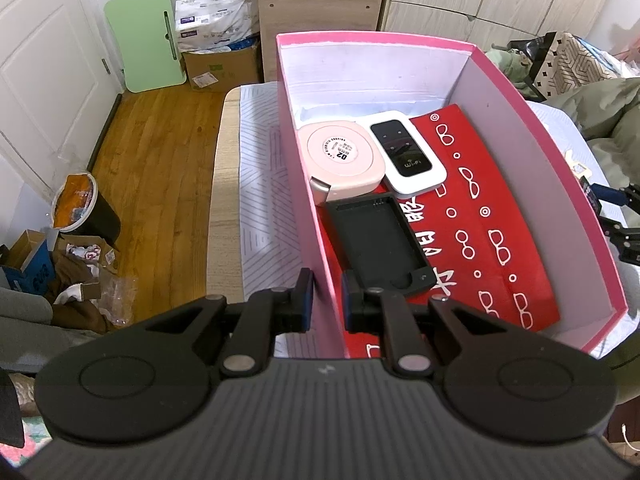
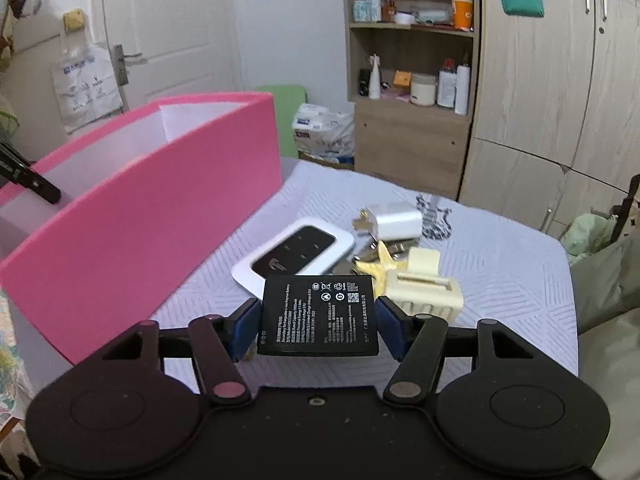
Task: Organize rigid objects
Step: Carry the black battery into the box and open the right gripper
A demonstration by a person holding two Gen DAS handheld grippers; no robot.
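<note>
A wooden shelf unit (image 2: 412,60) holding bottles and jars, a white door (image 2: 160,28) (closed) — and a green folded board (image 1: 146,38) leaning against the wall.

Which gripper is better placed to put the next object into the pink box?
Right: the right gripper already holds the black battery beside the pink box. The left gripper is clamped on the box wall.

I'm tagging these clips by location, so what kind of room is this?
Probably a bedroom in a home. A wall of wardrobe doors, a shelf unit crowded with bottles and jars, and a wooden floor with a bin and cardboard boxes all suggest it.
</note>
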